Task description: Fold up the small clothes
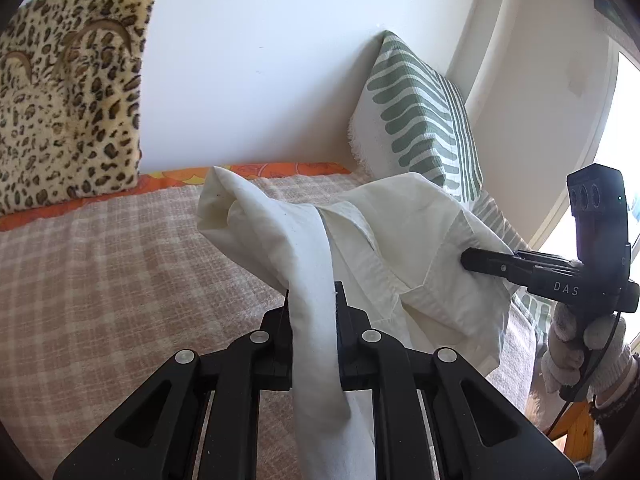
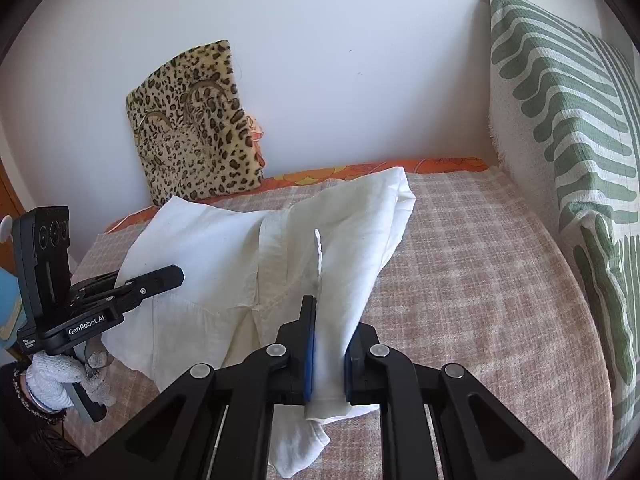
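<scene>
A small white garment [image 1: 400, 240] hangs stretched between both grippers above the checked bed cover [image 1: 100, 280]. My left gripper [image 1: 314, 300] is shut on one bunched edge of it, which runs down between the fingers. My right gripper [image 2: 330, 320] is shut on the other edge of the white garment [image 2: 240, 256]. The right gripper also shows in the left wrist view [image 1: 476, 260], its fingers clamped on the cloth. The left gripper shows in the right wrist view [image 2: 168, 276], clamped on the garment's left side. The garment's far part rests on the bed.
A leopard-print cushion [image 1: 72, 100] leans on the white wall at the back left. A green-and-white patterned pillow [image 2: 568, 140] stands at the right. An orange sheet edge [image 1: 280, 169] runs along the wall. A window [image 1: 624, 140] is at the far right.
</scene>
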